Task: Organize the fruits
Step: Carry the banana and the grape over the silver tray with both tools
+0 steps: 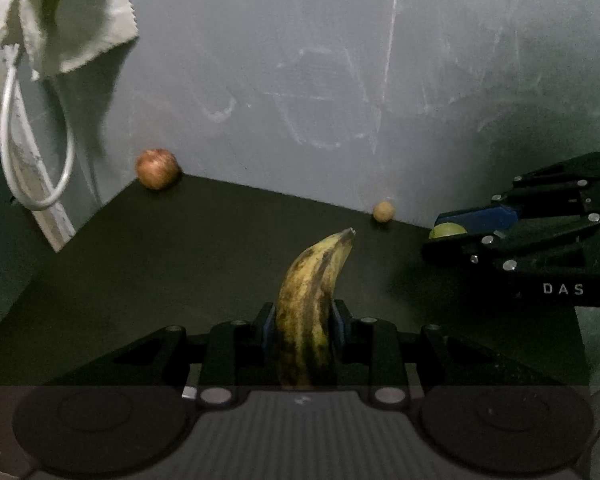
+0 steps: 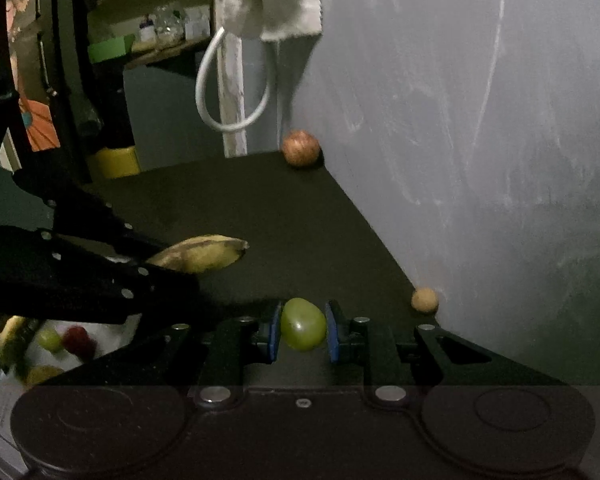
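Observation:
My left gripper is shut on a spotted yellow banana, whose tip points up and away over the dark table. The right wrist view shows that same banana sticking out of the left gripper at the left. My right gripper is shut on a small green fruit, its blue pads pressing both sides. From the left wrist, the right gripper and green fruit appear at the right. A reddish apple and a small tan fruit lie against the grey wall.
A white cloth and a white cable loop hang at the table's far left corner. Below the table's left edge, a white surface holds red and green fruits. Shelves with clutter stand beyond.

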`<action>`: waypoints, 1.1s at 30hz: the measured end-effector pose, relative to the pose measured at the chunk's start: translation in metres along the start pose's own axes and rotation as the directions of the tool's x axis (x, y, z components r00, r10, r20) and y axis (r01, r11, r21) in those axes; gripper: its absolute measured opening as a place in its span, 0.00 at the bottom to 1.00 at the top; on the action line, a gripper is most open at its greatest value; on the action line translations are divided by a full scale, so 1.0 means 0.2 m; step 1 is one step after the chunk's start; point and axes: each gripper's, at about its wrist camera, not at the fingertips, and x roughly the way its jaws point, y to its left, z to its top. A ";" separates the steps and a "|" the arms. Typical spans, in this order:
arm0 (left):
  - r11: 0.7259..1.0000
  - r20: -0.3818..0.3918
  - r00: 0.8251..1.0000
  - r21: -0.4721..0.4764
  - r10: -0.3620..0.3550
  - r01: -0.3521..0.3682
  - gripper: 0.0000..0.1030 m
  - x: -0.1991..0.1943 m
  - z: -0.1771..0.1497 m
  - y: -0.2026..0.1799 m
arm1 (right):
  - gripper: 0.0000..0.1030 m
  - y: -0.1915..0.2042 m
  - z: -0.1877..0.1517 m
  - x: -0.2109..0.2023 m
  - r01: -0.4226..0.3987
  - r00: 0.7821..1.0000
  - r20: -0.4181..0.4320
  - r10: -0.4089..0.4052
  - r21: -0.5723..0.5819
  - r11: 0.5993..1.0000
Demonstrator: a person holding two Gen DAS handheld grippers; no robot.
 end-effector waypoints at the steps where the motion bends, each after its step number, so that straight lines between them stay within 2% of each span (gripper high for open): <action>1: 1.000 0.007 1.000 -0.004 0.004 -0.004 0.30 -0.02 0.00 0.01 | 0.24 0.02 0.01 -0.01 -0.001 1.000 0.007 0.001 -0.001 1.000; 19: 0.994 0.137 0.988 -0.096 0.067 -0.054 0.30 -0.60 -0.17 0.25 | 0.24 0.47 0.25 -0.36 -0.024 0.989 0.142 0.034 -0.069 0.997; 33: 0.992 0.180 0.981 -0.115 0.077 -0.056 0.30 -0.90 -0.38 0.41 | 0.24 0.86 0.25 -0.60 -0.020 0.981 0.191 0.039 -0.099 0.995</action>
